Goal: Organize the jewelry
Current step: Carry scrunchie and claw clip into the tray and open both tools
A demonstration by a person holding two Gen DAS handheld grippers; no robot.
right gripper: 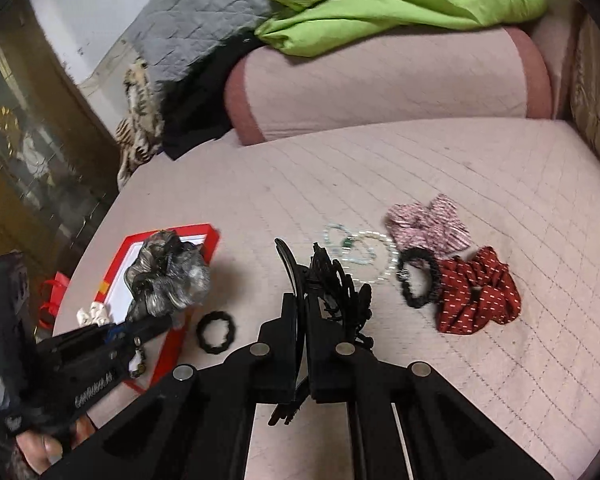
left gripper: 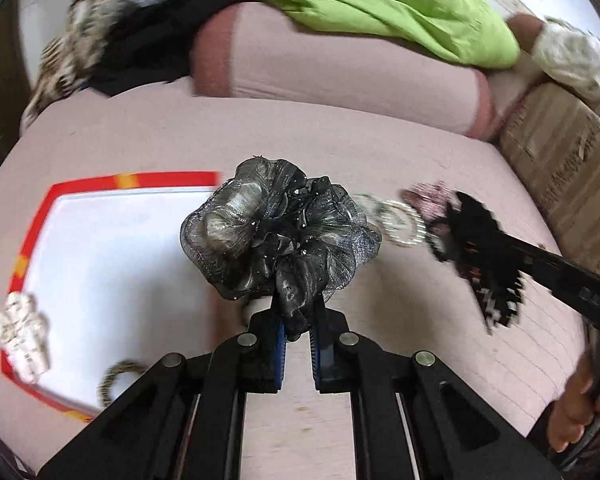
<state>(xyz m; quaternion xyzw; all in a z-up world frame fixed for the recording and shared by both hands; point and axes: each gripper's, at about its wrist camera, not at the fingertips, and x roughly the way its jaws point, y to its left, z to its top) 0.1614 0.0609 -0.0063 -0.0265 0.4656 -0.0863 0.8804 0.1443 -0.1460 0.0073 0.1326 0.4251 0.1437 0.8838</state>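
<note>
Scrunchie [left gripper: 278, 236] hanging pinched in left gripper [left gripper: 298, 334], nearing red-rimmed box [left gripper: 32, 236]; carrying fully over white interior before releasing. Right gripper [right gripper: 302, 312] clamping black hair clip [right gripper: 332, 284], waiting clear.

Black-silver scrunchie [left gripper: 278, 236], red dotted scrunchie [right gripper: 478, 290], red-rimmed white box [left gripper: 100, 248], green cloth [right gripper: 400, 4]
</note>
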